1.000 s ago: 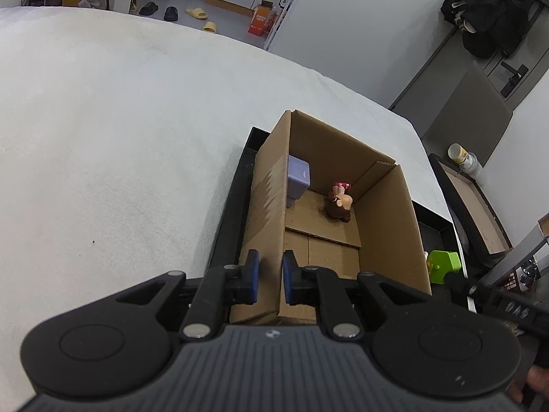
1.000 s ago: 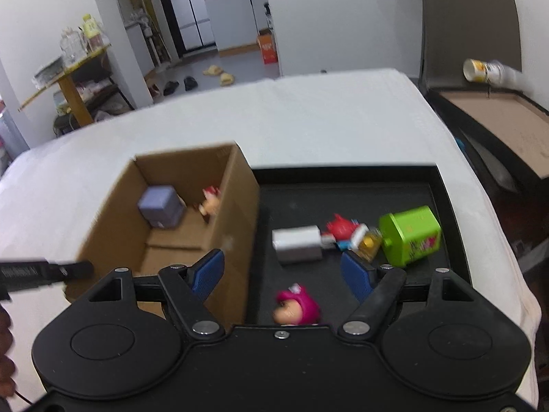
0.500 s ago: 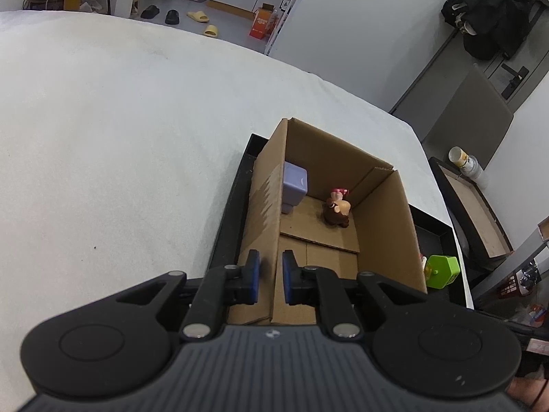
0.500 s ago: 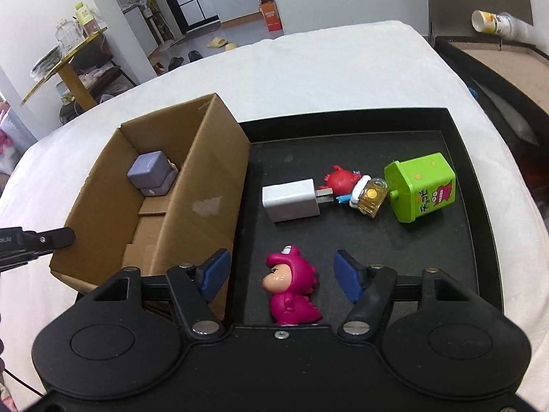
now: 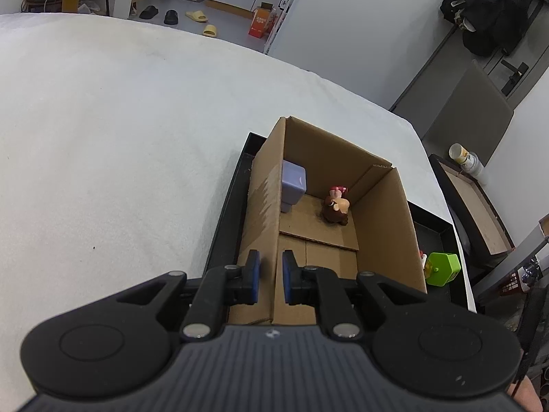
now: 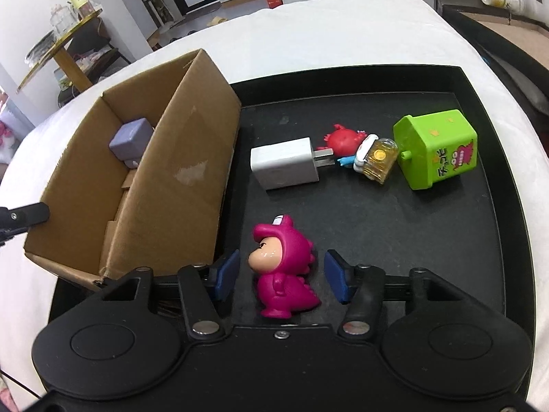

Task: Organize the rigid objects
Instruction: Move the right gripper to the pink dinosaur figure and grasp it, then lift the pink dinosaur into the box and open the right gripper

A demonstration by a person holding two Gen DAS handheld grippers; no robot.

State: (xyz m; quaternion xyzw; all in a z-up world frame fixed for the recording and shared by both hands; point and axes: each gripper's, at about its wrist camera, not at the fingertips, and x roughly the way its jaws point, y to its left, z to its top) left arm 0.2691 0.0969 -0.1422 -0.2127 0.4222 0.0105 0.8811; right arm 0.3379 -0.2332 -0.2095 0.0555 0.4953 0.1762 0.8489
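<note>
A pink dinosaur figurine stands on the black tray. My right gripper straddles it; the jaws are closing, with a gap still showing on both sides. Farther back lie a white charger, a red figurine, a clear yellow piece and a green house-shaped box. The cardboard box holds a purple cube and a brown figurine. My left gripper is shut on the box's near left wall.
The tray and box rest on a white cloth surface. Off its right edge stands a second black tray with a paper cup behind it. The left gripper's finger shows at the box's left in the right wrist view.
My right gripper has sunk toward the tray and its jaws have narrowed around the pink dinosaur figurine. The left gripper has kept its hold on the box wall.
</note>
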